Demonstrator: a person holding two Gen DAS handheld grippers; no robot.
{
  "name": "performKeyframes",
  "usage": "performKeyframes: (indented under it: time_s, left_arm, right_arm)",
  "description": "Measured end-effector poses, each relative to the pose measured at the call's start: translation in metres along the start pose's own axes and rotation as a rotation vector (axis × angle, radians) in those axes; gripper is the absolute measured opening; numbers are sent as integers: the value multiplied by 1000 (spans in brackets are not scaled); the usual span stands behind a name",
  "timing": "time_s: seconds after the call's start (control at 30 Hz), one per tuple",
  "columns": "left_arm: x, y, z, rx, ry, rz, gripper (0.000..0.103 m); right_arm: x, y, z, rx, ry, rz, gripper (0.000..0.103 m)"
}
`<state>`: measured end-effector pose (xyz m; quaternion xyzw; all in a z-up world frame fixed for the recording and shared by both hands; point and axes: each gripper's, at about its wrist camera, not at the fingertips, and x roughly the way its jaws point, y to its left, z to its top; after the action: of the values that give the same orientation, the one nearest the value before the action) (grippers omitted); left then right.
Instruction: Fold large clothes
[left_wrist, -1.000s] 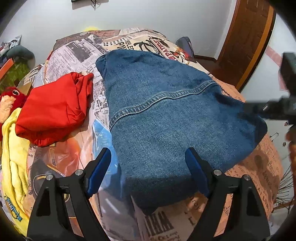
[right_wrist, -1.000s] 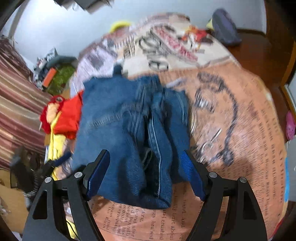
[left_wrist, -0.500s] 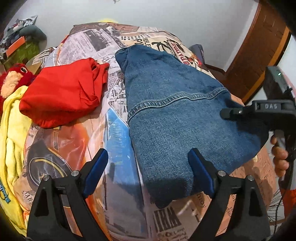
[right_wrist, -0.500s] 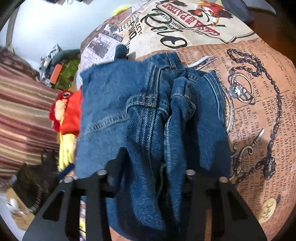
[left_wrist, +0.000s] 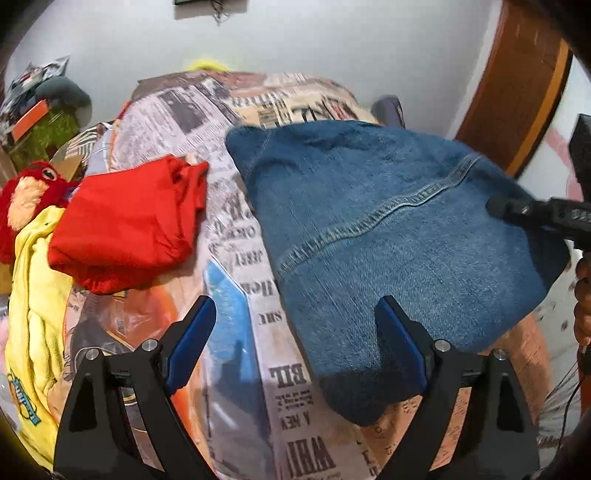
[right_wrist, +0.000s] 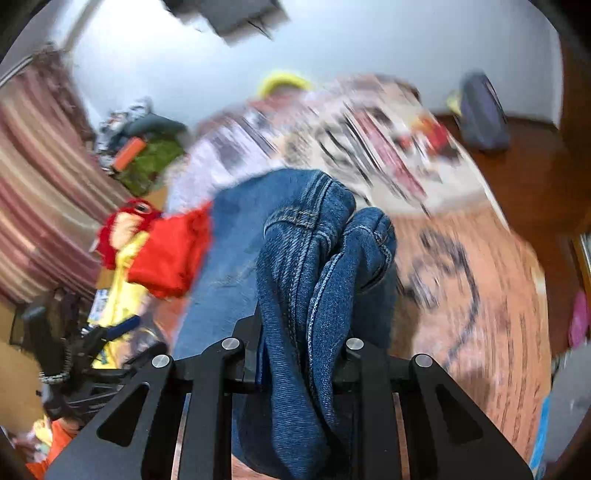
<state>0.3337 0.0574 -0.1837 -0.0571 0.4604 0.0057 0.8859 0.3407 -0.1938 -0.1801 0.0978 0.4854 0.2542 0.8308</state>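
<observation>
Blue jeans (left_wrist: 388, 236) lie folded on a bed with a newspaper-print cover (left_wrist: 236, 236). My left gripper (left_wrist: 295, 339) is open and empty, just above the near edge of the jeans and the cover. My right gripper (right_wrist: 299, 354) is shut on a bunched part of the jeans (right_wrist: 314, 266) and lifts it off the bed. The right gripper also shows at the right edge of the left wrist view (left_wrist: 535, 214), at the far side of the jeans.
A folded red garment (left_wrist: 125, 221) lies left of the jeans. A yellow garment (left_wrist: 33, 306) and a red plush toy (left_wrist: 22, 199) lie at the bed's left edge. A wooden door (left_wrist: 517, 85) stands at the right. A dark bag (right_wrist: 480, 110) sits on the floor.
My right gripper has closed on the jeans and raised a bunch of them. My left gripper has drifted left and stays open.
</observation>
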Motion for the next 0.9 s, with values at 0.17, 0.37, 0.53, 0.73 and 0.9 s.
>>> performKeyframes:
  time_s: [0.17, 0.37, 0.53, 0.73, 0.9]
  left_arm:
    - [16, -8, -12, 43, 19, -5, 92]
    - [16, -13, -12, 97, 1, 28, 94]
    - [14, -14, -11, 124, -15, 35, 94]
    - [15, -7, 6, 115, -28, 18, 94]
    - [37, 19, 27, -13, 69, -116, 93]
  right_arm:
    - [44, -36, -32, 77, 99, -32, 24]
    - [29, -32, -37, 22, 76, -55, 35]
    - [24, -28, -32, -71, 78, -105, 43]
    - [12, -20, -23, -176, 39, -135, 44]
    - [14, -29, -9, -131, 15, -80, 69]
